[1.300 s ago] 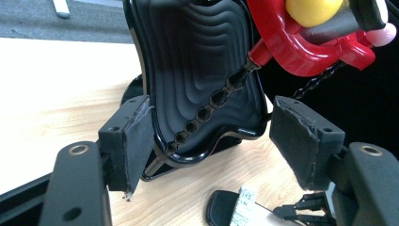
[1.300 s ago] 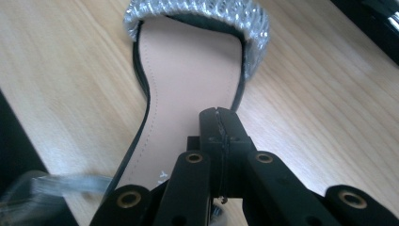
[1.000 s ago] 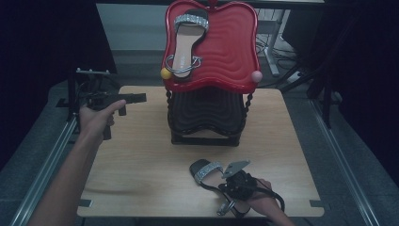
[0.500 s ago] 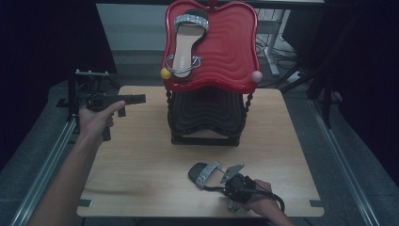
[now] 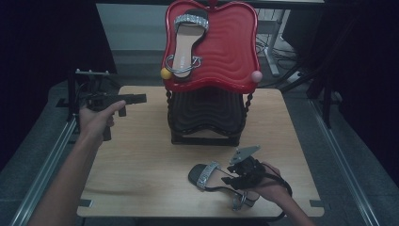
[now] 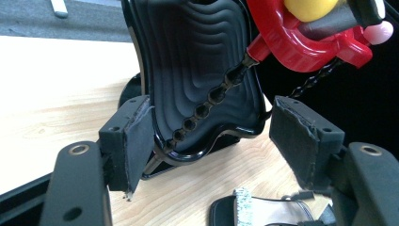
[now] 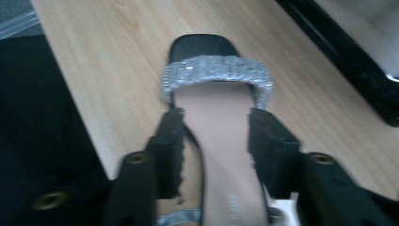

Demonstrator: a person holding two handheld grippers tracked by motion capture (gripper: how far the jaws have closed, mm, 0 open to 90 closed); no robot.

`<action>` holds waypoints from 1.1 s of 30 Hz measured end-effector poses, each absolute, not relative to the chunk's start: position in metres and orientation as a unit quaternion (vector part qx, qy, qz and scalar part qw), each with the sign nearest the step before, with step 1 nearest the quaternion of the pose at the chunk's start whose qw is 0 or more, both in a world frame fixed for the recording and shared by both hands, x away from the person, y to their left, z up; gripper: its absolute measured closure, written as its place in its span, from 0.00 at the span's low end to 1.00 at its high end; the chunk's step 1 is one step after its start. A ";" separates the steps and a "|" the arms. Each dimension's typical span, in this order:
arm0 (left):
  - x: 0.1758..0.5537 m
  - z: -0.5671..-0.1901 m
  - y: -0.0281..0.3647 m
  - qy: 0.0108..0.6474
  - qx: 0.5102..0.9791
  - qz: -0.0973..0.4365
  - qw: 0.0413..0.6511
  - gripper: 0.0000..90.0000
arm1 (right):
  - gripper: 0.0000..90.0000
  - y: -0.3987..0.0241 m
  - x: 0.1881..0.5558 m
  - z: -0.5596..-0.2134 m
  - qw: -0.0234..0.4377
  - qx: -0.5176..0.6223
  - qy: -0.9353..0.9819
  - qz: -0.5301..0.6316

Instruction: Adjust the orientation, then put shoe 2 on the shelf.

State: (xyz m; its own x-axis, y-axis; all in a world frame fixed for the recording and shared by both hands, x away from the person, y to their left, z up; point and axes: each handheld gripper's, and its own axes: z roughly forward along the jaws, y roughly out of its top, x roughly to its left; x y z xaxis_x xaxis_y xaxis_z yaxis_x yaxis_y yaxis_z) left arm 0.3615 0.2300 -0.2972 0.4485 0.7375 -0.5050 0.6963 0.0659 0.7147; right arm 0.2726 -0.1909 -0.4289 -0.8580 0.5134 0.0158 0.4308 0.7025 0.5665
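The sandal (image 5: 214, 177) is laid flat near the worktop's (image 5: 141, 165) front edge, toe pointed left, long axis crosswise. The right tool (image 5: 241, 173) is held above it, jaws just opened, nothing gripped.

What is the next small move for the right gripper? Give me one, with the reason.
Probably lift the right gripper up and clear of the sandal. Its fingers have just been opening, with the sole between them but apparently not pinched. The sandal lies flat on the table, so it looks released.
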 end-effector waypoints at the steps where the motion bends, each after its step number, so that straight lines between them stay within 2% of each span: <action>1: 0.361 -0.297 0.229 0.526 0.682 0.018 0.508 0.34 | 0.49 -0.191 0.276 -0.430 0.070 0.260 0.922 0.278; 3: 0.362 -0.298 0.229 0.523 0.686 0.020 0.506 0.34 | 0.40 -0.190 0.285 -0.437 0.062 0.256 0.932 0.250; 13: 0.363 -0.300 0.230 0.527 0.678 0.016 0.511 0.34 | 0.29 -0.173 0.294 -0.465 0.052 0.236 0.956 0.164; 16: 0.362 -0.301 0.230 0.527 0.679 0.015 0.511 0.34 | 0.29 -0.171 0.296 -0.475 0.047 0.240 0.959 0.146; 20: 0.362 -0.301 0.231 0.527 0.679 0.016 0.511 0.34 | 0.34 -0.169 0.298 -0.490 0.038 0.246 0.961 0.119; 23: 0.362 -0.302 0.232 0.528 0.678 0.017 0.511 0.35 | 0.45 -0.168 0.300 -0.496 0.021 0.250 0.961 0.112; 33: 0.363 -0.305 0.232 0.531 0.675 0.015 0.512 0.35 | 0.47 -0.175 0.305 -0.494 -0.009 0.276 0.953 0.125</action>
